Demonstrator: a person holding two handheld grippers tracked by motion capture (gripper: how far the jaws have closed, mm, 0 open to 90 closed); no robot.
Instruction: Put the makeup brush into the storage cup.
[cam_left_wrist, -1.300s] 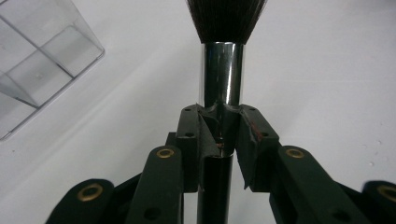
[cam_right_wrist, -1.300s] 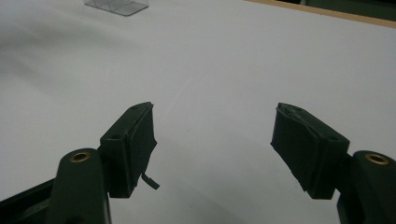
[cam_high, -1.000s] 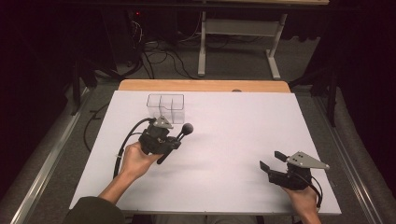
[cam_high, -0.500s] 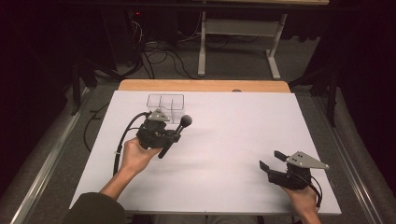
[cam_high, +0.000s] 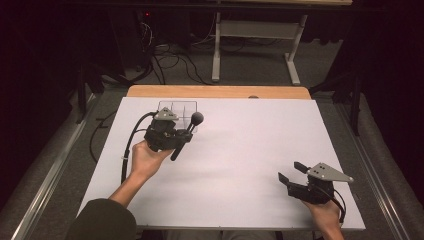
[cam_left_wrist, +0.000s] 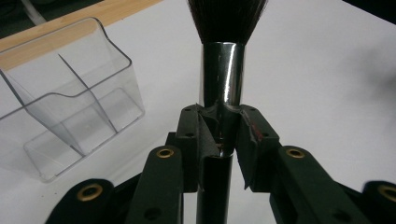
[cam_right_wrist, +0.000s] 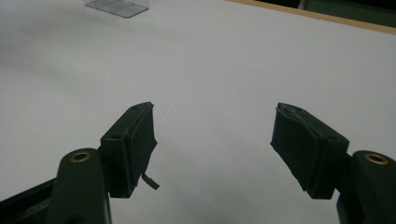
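Nearest to us, our right gripper (cam_high: 289, 172) rests low over the white table (cam_high: 250, 145), its matte black jaws spread wide with nothing but bare, smooth tabletop between them; the pads (cam_right_wrist: 140, 135) look rubbery, wedge-shaped and a little frayed at the edges.

Farther out, our left gripper (cam_high: 186, 136) is clamped on a makeup brush (cam_high: 186, 134). Its pads (cam_left_wrist: 198, 135) pinch the round black handle right where it meets the polished chrome ferrule, which mirrors the light. Above the fingertips the ferrule runs into a dense tuft of dark, soft bristles; below them the glossy handle drops between the jaw arms.

Just beyond and to the left of those fingertips stands a clear plastic organizer (cam_left_wrist: 70, 107), boxy with rounded corners and thin dividers. Past it we see the table's wooden edge (cam_high: 215, 91).
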